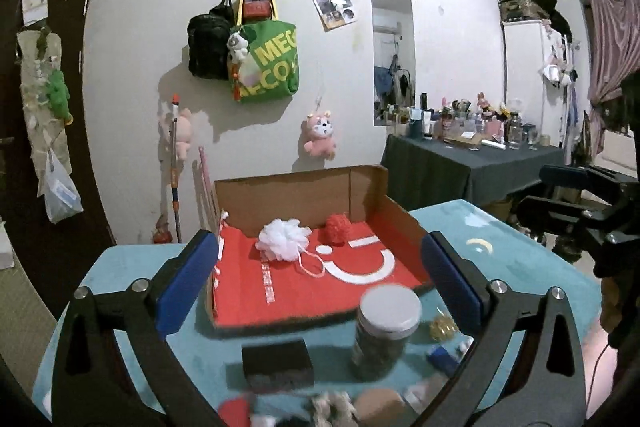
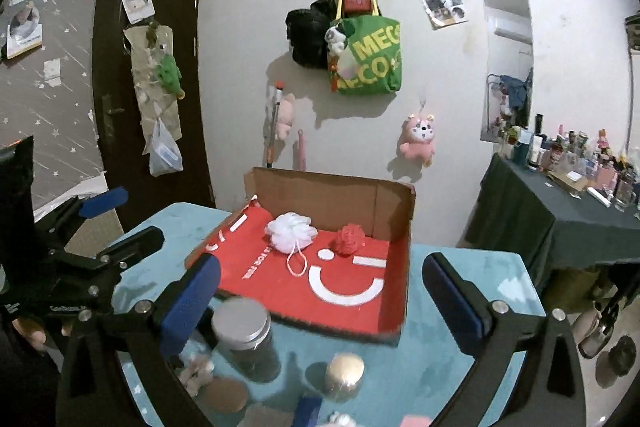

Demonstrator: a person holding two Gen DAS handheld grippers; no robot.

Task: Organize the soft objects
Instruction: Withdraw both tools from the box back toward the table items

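White pouf [image 1: 282,240] apparently beyond spread fingers [image 1: 188,283]

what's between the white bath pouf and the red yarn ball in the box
Nothing: only bare red box floor separates the white bath pouf from the red yarn ball. Both wrist views show the gap.

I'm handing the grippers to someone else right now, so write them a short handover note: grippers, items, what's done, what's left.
Left gripper: open, empty.
Right gripper: open, empty.
Cardboard box on the blue table: white bath pouf and red pouf lie inside.
Done: those two soft items are boxed.
Left: near the table's front edge, a black sponge and blurred soft-looking pieces remain outside. The grey-lidded jar looks hard; probably leave it.
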